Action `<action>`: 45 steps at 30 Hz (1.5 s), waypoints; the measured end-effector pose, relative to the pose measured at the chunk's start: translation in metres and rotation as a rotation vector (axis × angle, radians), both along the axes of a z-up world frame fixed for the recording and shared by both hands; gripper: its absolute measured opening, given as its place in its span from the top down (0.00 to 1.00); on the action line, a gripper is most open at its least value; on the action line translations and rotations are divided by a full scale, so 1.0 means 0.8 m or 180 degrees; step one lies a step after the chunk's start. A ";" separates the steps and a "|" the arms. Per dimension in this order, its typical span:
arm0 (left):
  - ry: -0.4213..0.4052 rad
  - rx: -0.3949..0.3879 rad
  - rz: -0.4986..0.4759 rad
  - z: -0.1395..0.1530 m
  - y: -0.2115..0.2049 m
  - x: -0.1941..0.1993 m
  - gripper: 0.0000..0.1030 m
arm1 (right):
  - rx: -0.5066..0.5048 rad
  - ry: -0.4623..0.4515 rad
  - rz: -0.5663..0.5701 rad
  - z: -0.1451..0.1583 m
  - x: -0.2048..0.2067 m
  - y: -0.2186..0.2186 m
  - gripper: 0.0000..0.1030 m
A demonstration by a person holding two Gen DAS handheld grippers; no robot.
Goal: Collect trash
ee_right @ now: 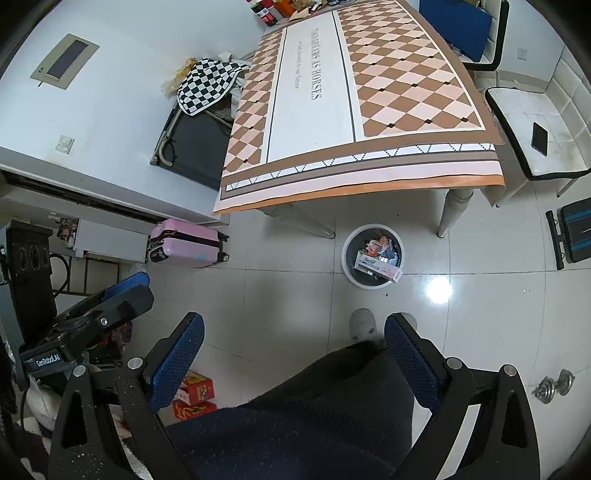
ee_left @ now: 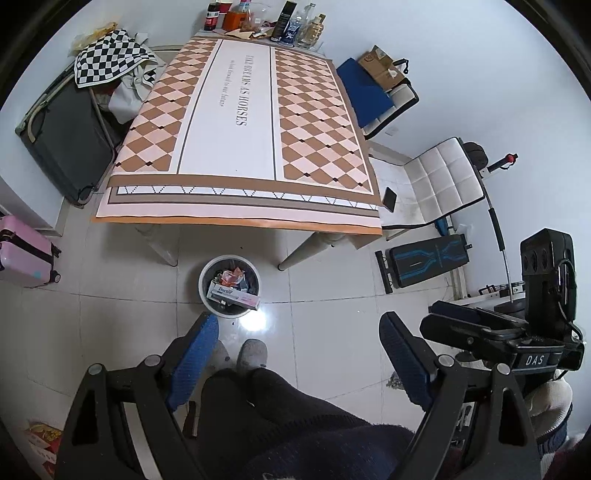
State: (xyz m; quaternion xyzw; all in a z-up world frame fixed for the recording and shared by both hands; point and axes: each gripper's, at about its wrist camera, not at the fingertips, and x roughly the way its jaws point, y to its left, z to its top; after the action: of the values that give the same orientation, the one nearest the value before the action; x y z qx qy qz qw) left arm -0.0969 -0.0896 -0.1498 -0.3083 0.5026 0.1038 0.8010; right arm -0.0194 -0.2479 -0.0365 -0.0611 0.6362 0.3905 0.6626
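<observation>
Left gripper (ee_left: 299, 339) and right gripper (ee_right: 293, 338): fingers spread wide, holding nothing. The bin (ee_left: 229, 286), on the floor before the table (ee_left: 243, 122), already holds a box (ee_left: 232, 294) and wrappers. Next: check the table's far end for remaining trash.

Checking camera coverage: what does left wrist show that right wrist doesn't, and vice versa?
Left wrist only: bottles at the table's far end, cardboard boxes on the far chair, most of the black bench.
Right wrist only: wall panel, red boxes, dumbbell.
Both: table, bin with a toothpaste box, pink suitcase, checkered cloth, phone on the white chair, both grippers open and empty: left, right.
</observation>
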 end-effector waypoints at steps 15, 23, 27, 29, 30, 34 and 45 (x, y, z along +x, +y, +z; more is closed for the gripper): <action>-0.0024 -0.0021 -0.0014 0.005 -0.006 -0.008 0.00 | 0.0006 -0.0021 -0.0010 0.015 -0.002 -0.009 0.03; -0.0038 -0.0021 -0.0009 0.009 -0.008 -0.004 0.00 | -0.0019 -0.0074 -0.0006 0.021 0.003 -0.014 0.00; -0.0049 -0.0025 -0.0005 0.010 -0.007 -0.002 0.00 | -0.0021 -0.0078 0.0000 0.023 0.004 -0.012 0.00; -0.0048 -0.0029 -0.0012 0.010 -0.007 -0.002 0.00 | -0.0028 -0.0083 0.0007 0.022 0.003 -0.009 0.00; -0.0044 -0.0033 -0.0012 0.010 -0.007 -0.002 0.00 | -0.0028 -0.0077 0.0014 0.022 0.003 -0.009 0.00; -0.0036 -0.0040 -0.0013 0.009 -0.007 -0.003 0.00 | -0.0051 -0.0071 0.0061 0.020 0.004 -0.007 0.00; -0.0032 -0.0044 -0.0014 0.008 -0.014 0.001 0.00 | -0.0083 -0.0056 0.0082 0.019 0.003 -0.009 0.00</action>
State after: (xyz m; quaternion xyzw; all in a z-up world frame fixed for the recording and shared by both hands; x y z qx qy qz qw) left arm -0.0964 -0.1006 -0.1437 -0.3132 0.5000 0.0970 0.8016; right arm -0.0171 -0.2552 -0.0215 -0.0812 0.6346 0.3901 0.6622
